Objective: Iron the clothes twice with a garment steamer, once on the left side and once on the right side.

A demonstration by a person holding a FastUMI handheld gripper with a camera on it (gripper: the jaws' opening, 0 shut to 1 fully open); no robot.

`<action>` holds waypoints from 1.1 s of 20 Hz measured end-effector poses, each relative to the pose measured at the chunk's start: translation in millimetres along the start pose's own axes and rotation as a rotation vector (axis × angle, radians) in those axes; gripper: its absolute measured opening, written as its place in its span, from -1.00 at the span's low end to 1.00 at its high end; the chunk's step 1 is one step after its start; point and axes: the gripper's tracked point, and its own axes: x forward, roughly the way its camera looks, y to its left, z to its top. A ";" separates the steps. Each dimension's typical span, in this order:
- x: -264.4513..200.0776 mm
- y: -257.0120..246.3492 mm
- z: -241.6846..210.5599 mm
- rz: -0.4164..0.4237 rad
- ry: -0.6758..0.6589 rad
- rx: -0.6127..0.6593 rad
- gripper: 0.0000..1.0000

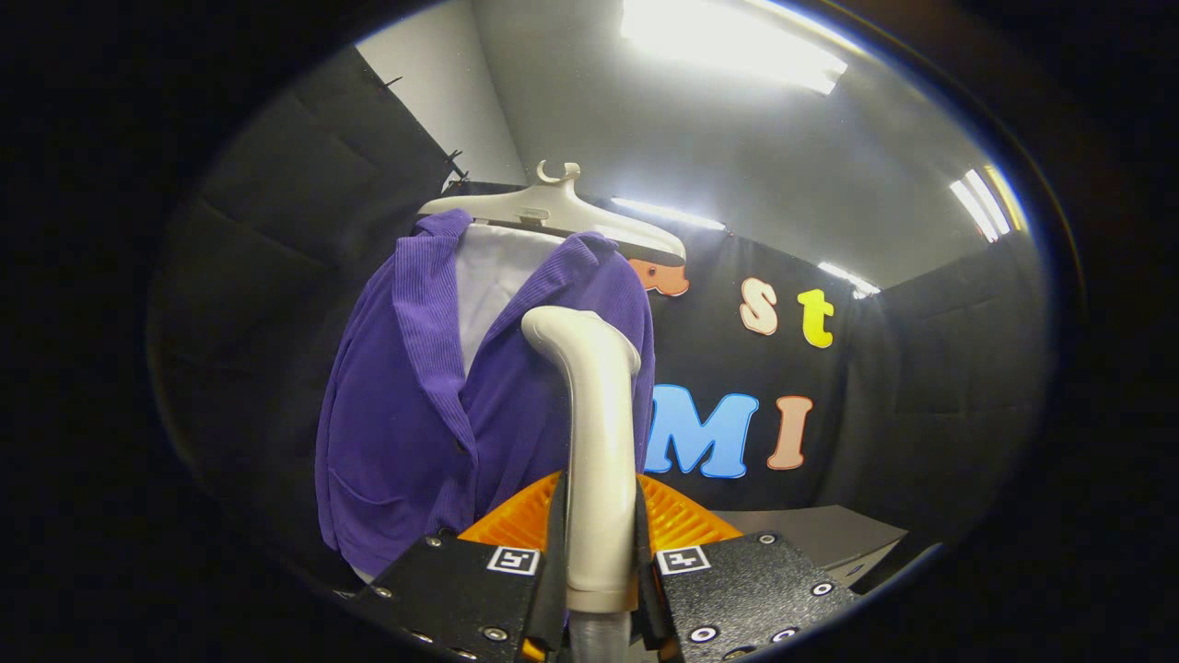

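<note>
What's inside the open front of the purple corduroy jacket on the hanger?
A white garment shows between the purple corduroy jacket lapels; lower down the jacket and the cream steamer handle, gripper shut on it, cover the rest.

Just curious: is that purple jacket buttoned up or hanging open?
Open at the top: the purple jacket lapels spread over white lining. Gripper grips the steamer.

The steamer stands upright between the gripper fingers, both pressing its handle. Just beyond it, toward eleven o'clock, the jacket hangs on a hanger, over a shirt. At four o'clock, well behind, sits a table against the wall.
</note>
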 end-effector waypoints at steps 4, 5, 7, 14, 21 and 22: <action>-13.8 1.6 -35.4 0.014 0.054 -0.041 -0.37; -17.2 2.5 -41.4 0.018 0.062 -0.046 -0.37; -20.3 3.1 -53.0 0.026 0.072 -0.051 -0.36; -43.7 15.0 -115.4 0.072 0.179 -0.068 -0.37; -60.7 27.5 -162.6 0.098 0.264 -0.053 -0.36; -63.2 27.8 -168.5 0.096 0.273 -0.058 -0.36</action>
